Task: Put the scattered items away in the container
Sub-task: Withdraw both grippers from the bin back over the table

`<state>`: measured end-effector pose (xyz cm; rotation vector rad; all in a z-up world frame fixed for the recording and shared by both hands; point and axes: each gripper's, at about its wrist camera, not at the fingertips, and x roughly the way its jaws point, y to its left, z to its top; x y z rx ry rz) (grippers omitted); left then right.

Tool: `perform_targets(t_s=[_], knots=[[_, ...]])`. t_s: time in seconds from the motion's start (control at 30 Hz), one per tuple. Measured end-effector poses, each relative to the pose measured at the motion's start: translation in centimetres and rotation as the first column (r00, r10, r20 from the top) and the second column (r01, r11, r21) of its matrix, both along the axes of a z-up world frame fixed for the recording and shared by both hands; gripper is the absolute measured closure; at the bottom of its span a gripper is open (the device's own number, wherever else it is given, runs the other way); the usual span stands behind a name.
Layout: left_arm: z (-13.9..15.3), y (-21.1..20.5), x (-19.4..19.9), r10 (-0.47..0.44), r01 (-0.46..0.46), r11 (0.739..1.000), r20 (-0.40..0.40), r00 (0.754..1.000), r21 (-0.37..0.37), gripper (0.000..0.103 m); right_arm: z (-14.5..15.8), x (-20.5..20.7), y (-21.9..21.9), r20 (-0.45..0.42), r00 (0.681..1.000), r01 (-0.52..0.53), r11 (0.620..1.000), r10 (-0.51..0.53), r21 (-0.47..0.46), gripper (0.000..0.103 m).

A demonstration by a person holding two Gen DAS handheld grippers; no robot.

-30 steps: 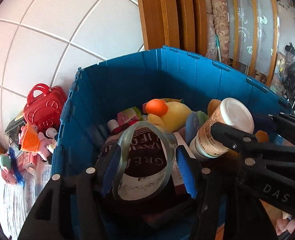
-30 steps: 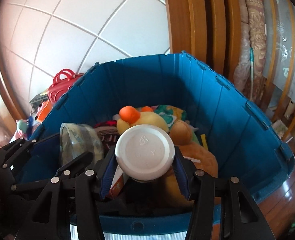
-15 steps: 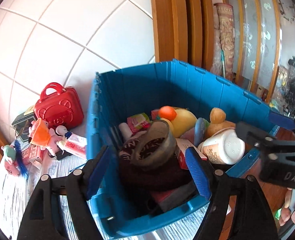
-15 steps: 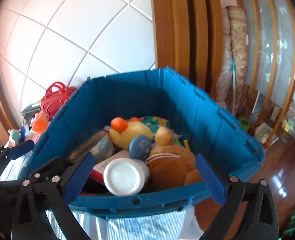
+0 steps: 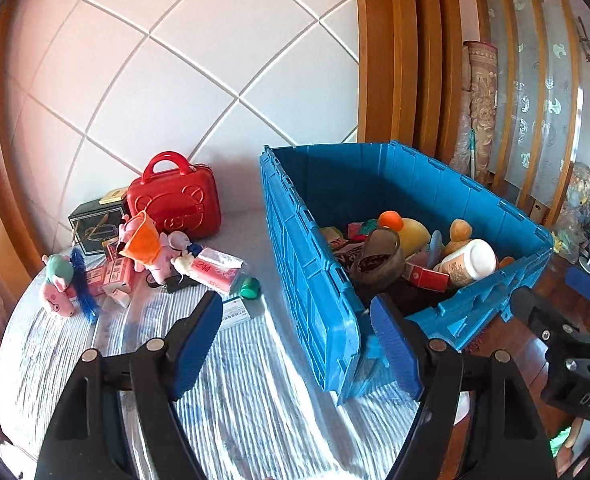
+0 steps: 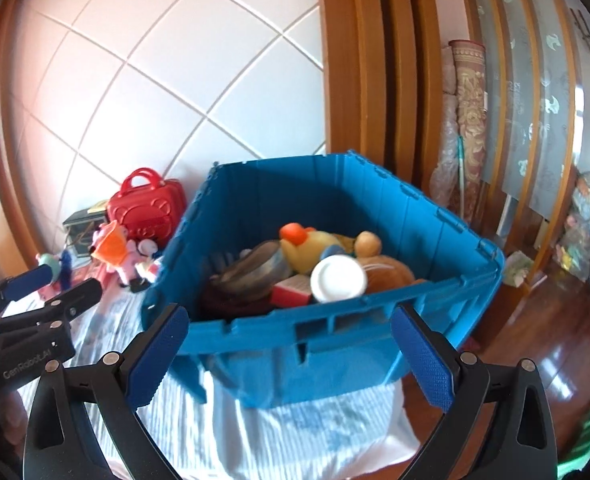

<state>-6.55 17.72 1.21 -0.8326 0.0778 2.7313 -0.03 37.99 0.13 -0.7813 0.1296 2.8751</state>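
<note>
The blue crate (image 5: 311, 280) stands on the striped tablecloth, holding a tape roll (image 5: 379, 256), a white-capped bottle (image 5: 467, 260), a yellow duck (image 5: 411, 232) and other toys. My left gripper (image 5: 295, 304) hangs open in front of the crate's near left corner, nothing between its pads. My right gripper (image 6: 289, 314) is wide open before the crate (image 6: 335, 320), and the bottle (image 6: 338, 279) and tape roll (image 6: 255, 268) lie inside beyond it. Left of the crate lie scattered items: a red case (image 5: 175, 196), pink plush toys (image 5: 147, 244), a tissue pack (image 5: 215, 268) and a green cap (image 5: 249, 289).
A black box (image 5: 95, 220), a blue brush (image 5: 81, 280) and a small plush (image 5: 59, 284) sit at the table's left edge. A tiled wall (image 5: 175, 80) rises behind. Right of the crate are a wooden frame (image 5: 395, 60), a rolled rug (image 5: 481, 112) and the wooden floor (image 6: 555, 340).
The left gripper let go of the tape roll and the right let go of the bottle; both now lie in the crate. Both grippers opened and drew back from the crate.
</note>
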Motion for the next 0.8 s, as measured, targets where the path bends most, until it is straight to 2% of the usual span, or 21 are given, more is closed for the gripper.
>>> perform_targets(t_s=[0.07,0.23,0.43,0.67,0.8], knots=[[0.1,-1.0,0.5,0.022,-0.022,1.000,0.014,1.000,0.002,0.027,0.1,0.8,-1.1,-0.005,1.000,-0.006,1.000,0.006,-0.007,0.000],[0.2,-2.5,2.7,0.070,-0.072,0.996,-0.035,0.997,-0.043,0.027,0.5,2.2,-3.2,-0.019,1.000,-0.019,1.000,0.018,-0.013,0.000],[0.4,-3.6,4.5,0.085,-0.087,0.996,-0.059,0.995,-0.034,0.027,0.4,3.1,-5.0,-0.017,0.999,-0.035,0.999,0.035,-0.005,0.000],[0.6,-4.3,5.1,0.095,-0.096,0.995,-0.063,0.993,-0.010,0.027,0.7,3.5,-5.0,-0.024,0.999,-0.032,0.999,0.032,-0.002,0.000],[0.9,-4.3,5.6,0.108,-0.109,0.994,-0.094,0.990,-0.002,0.027,0.8,3.6,-5.0,-0.026,0.999,-0.035,0.999,0.035,-0.002,0.000]])
